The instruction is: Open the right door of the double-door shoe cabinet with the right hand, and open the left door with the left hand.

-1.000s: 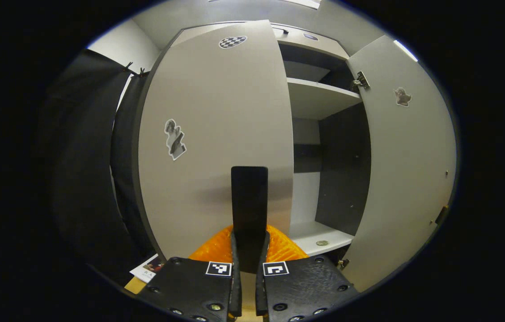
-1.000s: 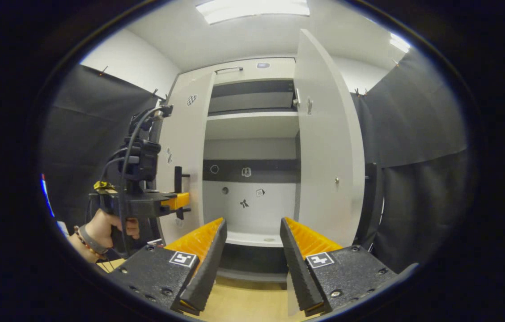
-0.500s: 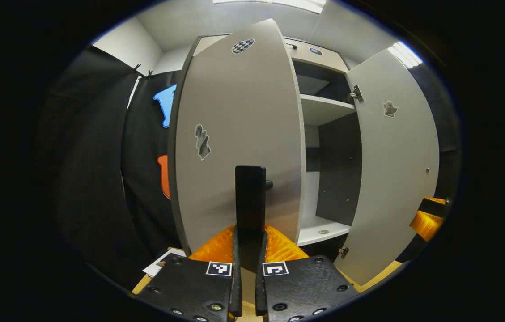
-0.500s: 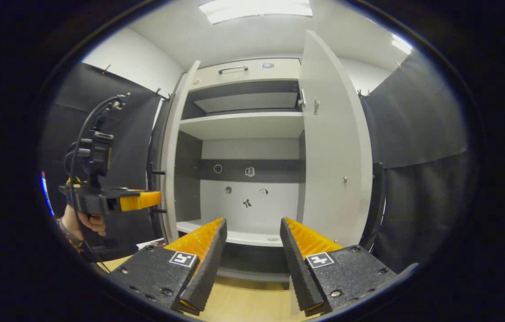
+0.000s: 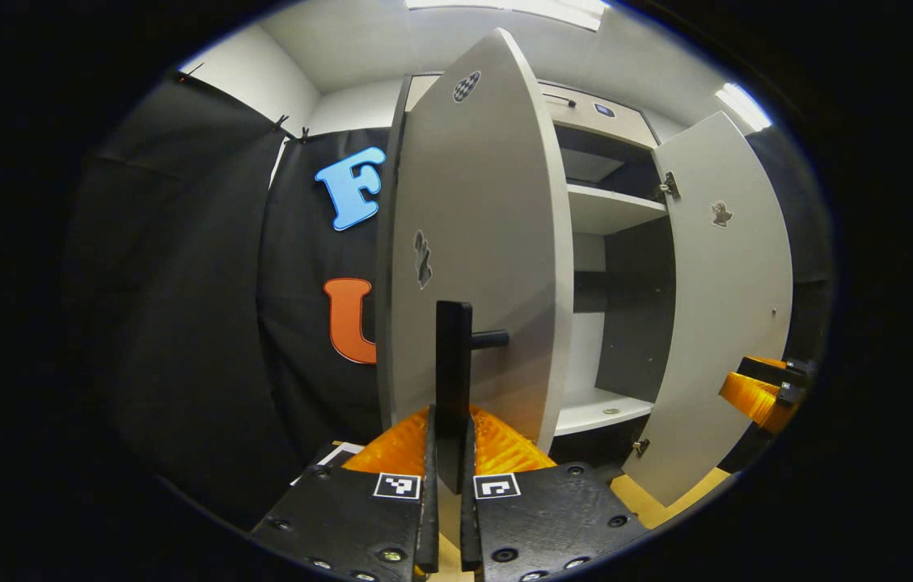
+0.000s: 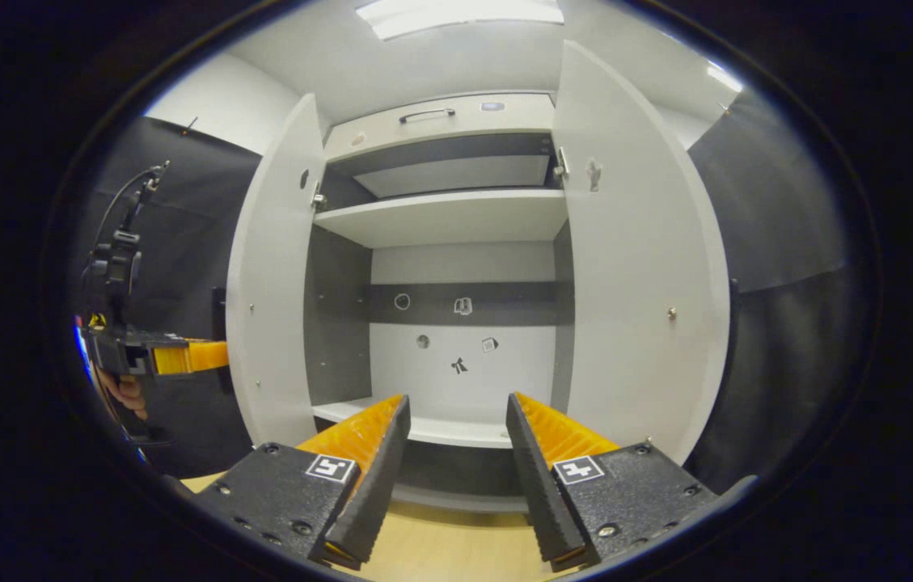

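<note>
**Left door near its limit, hinge at risk**

The left tool (image 5: pixel 445 453) is clamping narrow on the handle (image 5: pixel 454 364) of the left door (image 5: pixel 472 242), now swinging wide just ahead of it. Pulling further is likely straining the hinge. The right tool (image 6: pixel 450 453) is gaping wide, holding nothing, facing the open cabinet (image 6: pixel 456 218), right door (image 6: pixel 634 267) beside it

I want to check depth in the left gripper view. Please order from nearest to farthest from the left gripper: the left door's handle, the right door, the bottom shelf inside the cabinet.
1. Handle: between the left gripper's jaws, centre.
2. Bottom shelf: inside the cabinet, right of the left door.
3. Right door: swung open, far right.
Shelf and right door are close to call.
</note>
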`<state>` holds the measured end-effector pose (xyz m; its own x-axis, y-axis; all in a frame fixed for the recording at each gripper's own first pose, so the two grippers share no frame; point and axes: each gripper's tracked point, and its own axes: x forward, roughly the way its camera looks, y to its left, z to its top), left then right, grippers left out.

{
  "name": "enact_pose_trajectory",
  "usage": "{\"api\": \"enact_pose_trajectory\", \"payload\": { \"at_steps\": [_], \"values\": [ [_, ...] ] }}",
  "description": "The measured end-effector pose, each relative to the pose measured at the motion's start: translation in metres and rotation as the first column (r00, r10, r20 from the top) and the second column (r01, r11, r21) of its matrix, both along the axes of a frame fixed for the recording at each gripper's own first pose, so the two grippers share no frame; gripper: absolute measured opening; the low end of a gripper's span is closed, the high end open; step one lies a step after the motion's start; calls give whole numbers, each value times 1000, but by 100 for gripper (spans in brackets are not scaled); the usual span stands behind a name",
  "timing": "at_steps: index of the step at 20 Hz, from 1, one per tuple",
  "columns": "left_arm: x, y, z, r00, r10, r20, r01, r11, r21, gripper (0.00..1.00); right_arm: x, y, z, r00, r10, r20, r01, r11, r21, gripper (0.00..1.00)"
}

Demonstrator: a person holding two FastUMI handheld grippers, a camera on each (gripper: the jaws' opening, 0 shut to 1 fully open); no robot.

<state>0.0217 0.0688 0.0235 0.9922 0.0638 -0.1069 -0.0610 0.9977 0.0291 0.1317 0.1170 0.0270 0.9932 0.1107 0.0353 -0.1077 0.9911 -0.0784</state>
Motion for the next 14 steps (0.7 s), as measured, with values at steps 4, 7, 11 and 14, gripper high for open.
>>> {"api": "enact_pose_trajectory", "payload": {
  "at_steps": [4, 7, 11, 14],
  "values": [
    [-11, 18, 1, 1000, 18, 4, -18, 1000, 18, 10, 5, 11, -5, 1000, 11, -10, -11, 1000, -8, 75],
    [-19, 42, 1, 998, 55, 11, -55, 998, 33, 9, 9, 20, -6, 1000, 16, -15, -17, 1000, -14, 75],
    [-24, 89, 7, 991, 128, 36, -130, 990, 59, 6, 15, 34, -13, 999, 31, -40, -32, 999, -12, 77],
    [-17, 100, 5, 998, 37, 44, -35, 999, -39, 1, 17, 42, -17, 998, 39, -53, -40, 999, -10, 75]
  ]
}}
